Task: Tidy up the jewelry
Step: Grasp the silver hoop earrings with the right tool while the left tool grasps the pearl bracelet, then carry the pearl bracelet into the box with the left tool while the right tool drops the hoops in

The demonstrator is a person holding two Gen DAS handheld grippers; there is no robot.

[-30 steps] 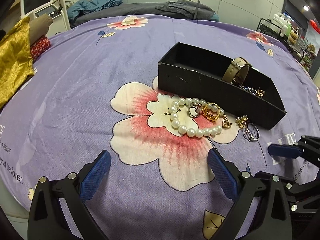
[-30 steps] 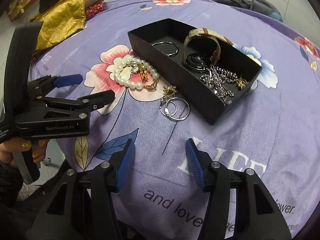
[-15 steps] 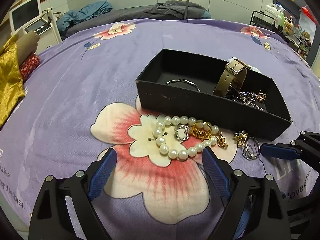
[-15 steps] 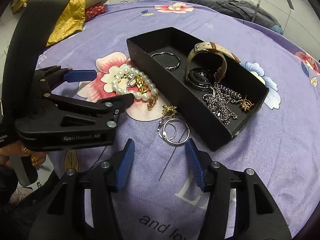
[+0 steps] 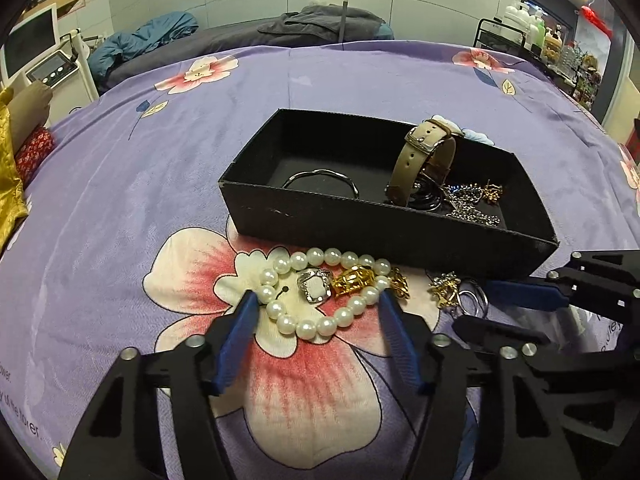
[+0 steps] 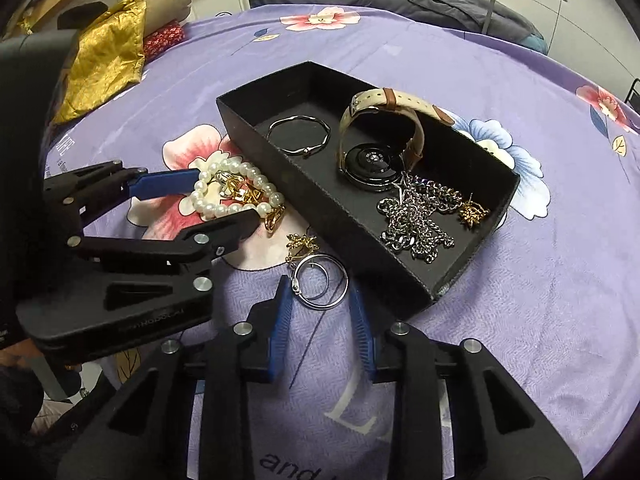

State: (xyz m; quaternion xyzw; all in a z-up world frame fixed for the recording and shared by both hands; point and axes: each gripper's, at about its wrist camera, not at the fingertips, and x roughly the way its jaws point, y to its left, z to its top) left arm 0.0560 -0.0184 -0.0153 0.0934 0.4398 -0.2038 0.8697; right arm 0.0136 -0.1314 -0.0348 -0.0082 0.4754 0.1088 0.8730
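A black rectangular box (image 6: 400, 276) sits on a purple floral bedspread (image 5: 140, 184) and serves as the landmark here. Inside it, toward its far-left end, lies a thin silver bangle (image 6: 298, 134); near the middle a watch with a beige strap (image 6: 380, 136) stands on its edge, its dark case back facing up; toward the right end a heap of silver chain (image 6: 416, 220) lies with a small gold leaf-shaped earring (image 6: 474, 212) just beside it. Outside the box, against its long near wall, a pearl bracelet (image 5: 320, 292) lies looped on the cloth, with a silver ring set with a pale stone (image 5: 316, 286) and a gold chain piece (image 5: 354, 280) inside the loop. The left gripper (image 5: 316, 300) is spread wide, its blue pads flanking the pearl bracelet on either side; whether they touch the pearls is hard to tell, and it grips nothing. Further along the same wall, toward the box's right corner, lie a second gold leaf earring (image 6: 302, 242) and a pair of silver hoop earrings (image 6: 320, 280). The right gripper (image 6: 318, 292) is partly open, its fingers straddling the hoops without closing on them.
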